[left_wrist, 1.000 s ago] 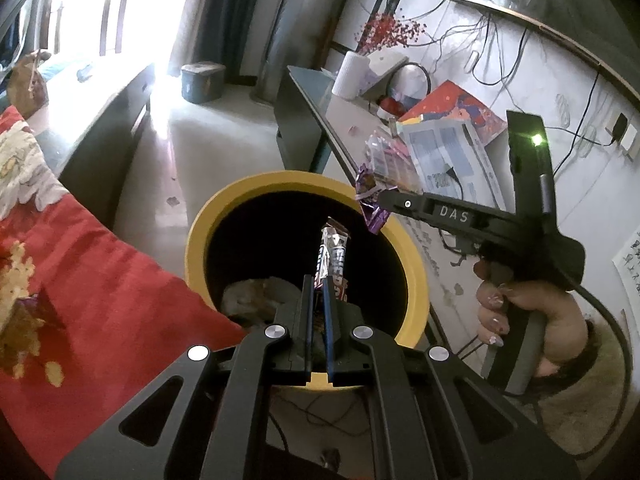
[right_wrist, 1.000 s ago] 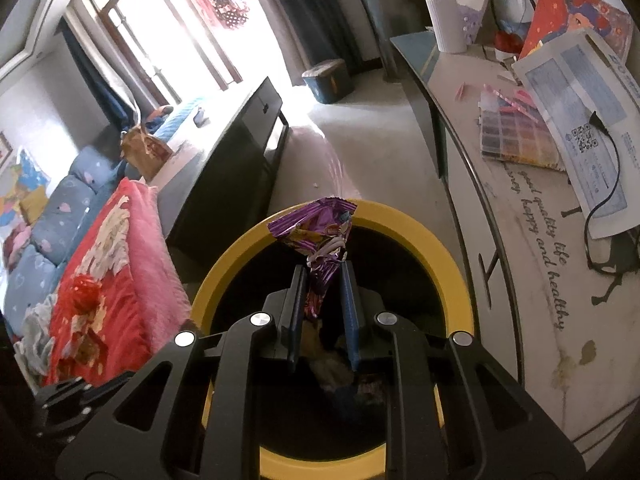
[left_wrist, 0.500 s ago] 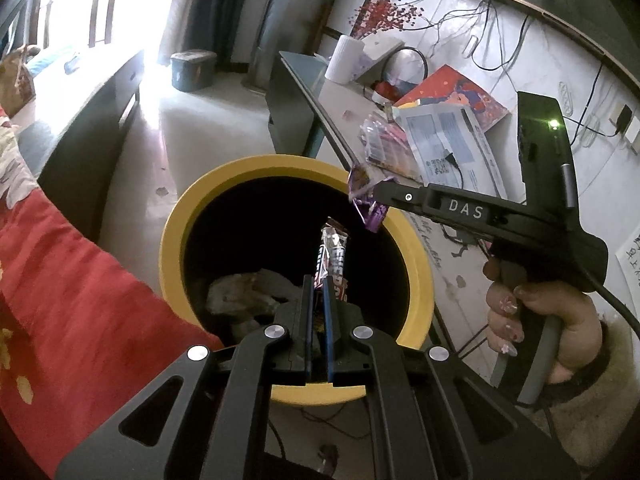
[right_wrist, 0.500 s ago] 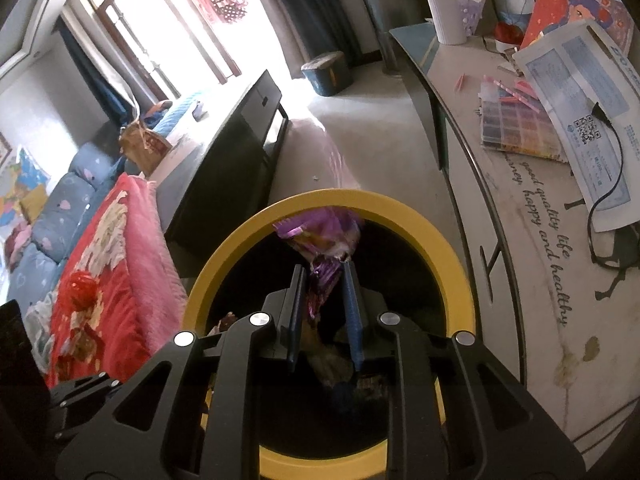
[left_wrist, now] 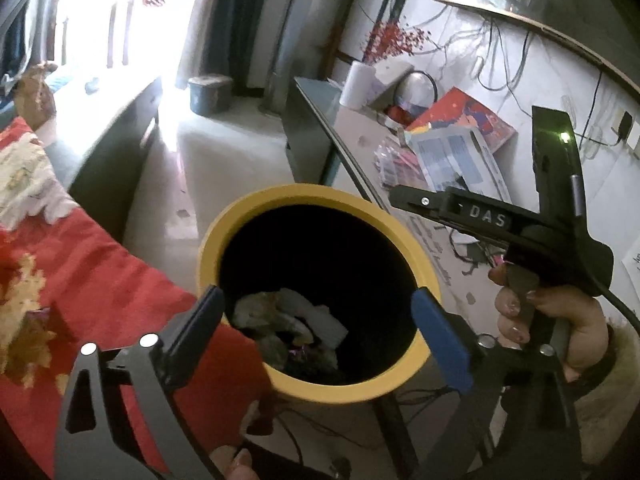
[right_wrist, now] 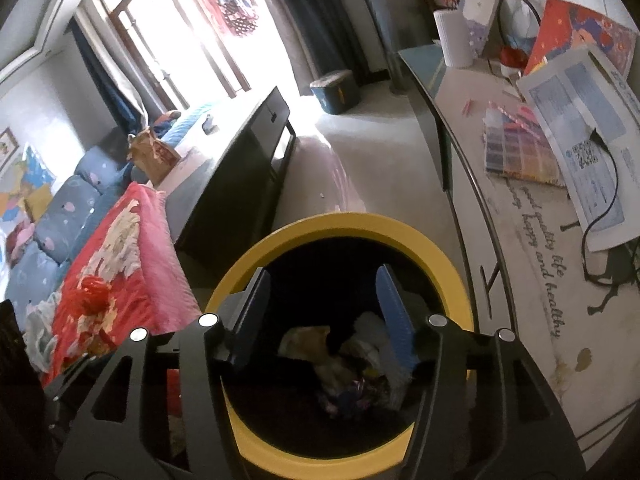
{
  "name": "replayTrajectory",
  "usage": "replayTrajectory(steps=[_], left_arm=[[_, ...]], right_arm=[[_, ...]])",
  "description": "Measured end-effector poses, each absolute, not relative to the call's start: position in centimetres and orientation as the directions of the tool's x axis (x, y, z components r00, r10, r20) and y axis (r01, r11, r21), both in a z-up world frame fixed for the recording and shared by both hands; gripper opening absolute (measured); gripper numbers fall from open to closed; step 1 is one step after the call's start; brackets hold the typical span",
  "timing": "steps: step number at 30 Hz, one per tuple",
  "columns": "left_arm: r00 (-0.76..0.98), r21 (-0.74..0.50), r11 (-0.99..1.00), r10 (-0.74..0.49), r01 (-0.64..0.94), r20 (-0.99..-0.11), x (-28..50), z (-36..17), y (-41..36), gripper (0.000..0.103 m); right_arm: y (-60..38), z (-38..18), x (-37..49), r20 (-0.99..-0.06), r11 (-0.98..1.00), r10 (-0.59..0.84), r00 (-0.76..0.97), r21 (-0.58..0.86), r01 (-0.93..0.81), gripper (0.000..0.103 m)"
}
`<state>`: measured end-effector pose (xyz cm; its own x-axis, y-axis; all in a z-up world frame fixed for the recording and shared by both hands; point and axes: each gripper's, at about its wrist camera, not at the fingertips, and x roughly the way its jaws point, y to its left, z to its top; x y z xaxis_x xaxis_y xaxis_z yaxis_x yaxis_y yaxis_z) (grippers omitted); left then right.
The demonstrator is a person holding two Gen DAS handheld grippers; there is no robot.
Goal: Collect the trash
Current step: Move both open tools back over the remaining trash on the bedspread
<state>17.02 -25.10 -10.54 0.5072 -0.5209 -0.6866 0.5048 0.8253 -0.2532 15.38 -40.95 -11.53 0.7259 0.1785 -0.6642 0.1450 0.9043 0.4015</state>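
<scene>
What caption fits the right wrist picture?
Right gripper opening, empty, above the yellow bin of crumpled trash.

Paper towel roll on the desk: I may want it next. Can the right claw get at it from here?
Probably not without moving: the paper towel roll stands at the desk's far end, while the right claw hangs over the yellow bin.

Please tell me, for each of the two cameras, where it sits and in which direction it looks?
Left wrist: sits on the left gripper, looks down into the yellow bin; shows its own opening fingers, nothing between them, plus the right gripper and its hand.
Right wrist: sits on the right gripper, looks down into the yellow bin; shows opening fingers, nothing between.
Shared: bin, trash, table.
</scene>
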Motion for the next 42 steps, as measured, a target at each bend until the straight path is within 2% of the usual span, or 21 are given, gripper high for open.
replayTrajectory(steps=[3, 21, 33, 42], left_arm=[[0.536, -0.246, 0.837, -0.511, 0.489, -0.672, 16.6, -9.7, -24.3, 0.093], [0.682, -0.205, 0.907, -0.413, 0.367, -0.604, 14.2, -5.3, -17.5, 0.094], [0.751, -0.194, 0.944, -0.331, 0.268, -0.572, 12.8, -4.0, -12.3, 0.094], [0.785, -0.155, 0.968, -0.252, 0.198, -0.566, 12.2, -3.0, -8.3, 0.094]], right_arm=[[-40.7, -11.0, 15.2, -0.654, 0.905, 0.178, 0.735, 0.402, 0.138, 0.056], [-37.2, -7.6, 14.0, -0.602, 0.924, 0.204, 0.772, 0.379, 0.051, 0.071], [-31.5, -5.7, 13.3, -0.563, 0.926, 0.302, 0.769, 0.365, -0.096, 0.072], [-27.6, -5.4, 13.0, -0.567, 0.918, 0.362, 0.74, 0.353, -0.179, 0.072]])
